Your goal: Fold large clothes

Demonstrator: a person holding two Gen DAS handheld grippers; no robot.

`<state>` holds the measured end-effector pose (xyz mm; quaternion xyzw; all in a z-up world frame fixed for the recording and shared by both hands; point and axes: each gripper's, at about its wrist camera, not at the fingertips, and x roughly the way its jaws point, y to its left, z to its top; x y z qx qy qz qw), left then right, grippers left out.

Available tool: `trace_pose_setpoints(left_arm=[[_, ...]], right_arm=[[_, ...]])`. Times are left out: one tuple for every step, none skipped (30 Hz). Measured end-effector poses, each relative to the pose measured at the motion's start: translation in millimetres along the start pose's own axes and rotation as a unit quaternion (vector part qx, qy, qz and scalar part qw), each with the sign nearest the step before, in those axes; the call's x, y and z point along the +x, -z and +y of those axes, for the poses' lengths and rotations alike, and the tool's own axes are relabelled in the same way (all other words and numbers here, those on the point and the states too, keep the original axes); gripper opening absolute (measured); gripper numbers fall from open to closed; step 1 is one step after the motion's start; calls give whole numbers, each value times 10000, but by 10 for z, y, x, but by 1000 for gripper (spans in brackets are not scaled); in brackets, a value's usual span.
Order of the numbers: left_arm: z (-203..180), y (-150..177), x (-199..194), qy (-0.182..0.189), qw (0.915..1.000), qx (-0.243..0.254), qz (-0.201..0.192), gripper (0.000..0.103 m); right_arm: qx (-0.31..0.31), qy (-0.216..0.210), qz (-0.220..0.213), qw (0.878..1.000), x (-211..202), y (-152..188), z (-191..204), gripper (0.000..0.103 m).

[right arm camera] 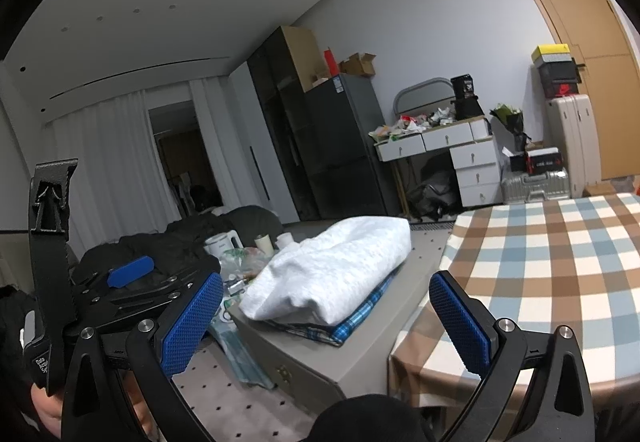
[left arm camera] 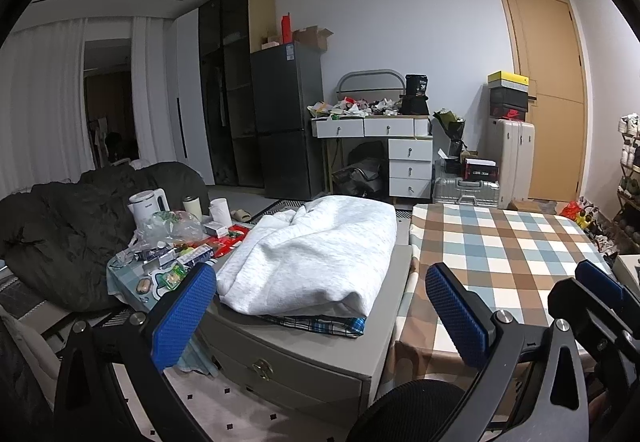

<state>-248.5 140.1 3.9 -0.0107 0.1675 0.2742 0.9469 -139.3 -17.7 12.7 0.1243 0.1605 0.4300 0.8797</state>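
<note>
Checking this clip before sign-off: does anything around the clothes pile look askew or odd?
Nothing damaged. The white garment sits loosely folded, rumpled at its near left corner, on a blue plaid garment atop the grey chest. Both grippers, left and right, hang open and empty. The checked tablecloth lies flat.

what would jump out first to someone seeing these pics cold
The bulky white garment heaped on the grey drawer chest at centre, over a blue plaid cloth. To its right is the brown-and-blue checked tablecloth. Both open grippers' blue fingers frame the foreground, holding nothing.
</note>
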Motion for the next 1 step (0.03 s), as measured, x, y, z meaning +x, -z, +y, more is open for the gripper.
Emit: trace_pose_setpoints(left_arm=[[-5, 4, 10, 29, 10000, 7, 15, 102]], right_arm=[[18, -1, 4, 10000, 6, 0, -10, 103]])
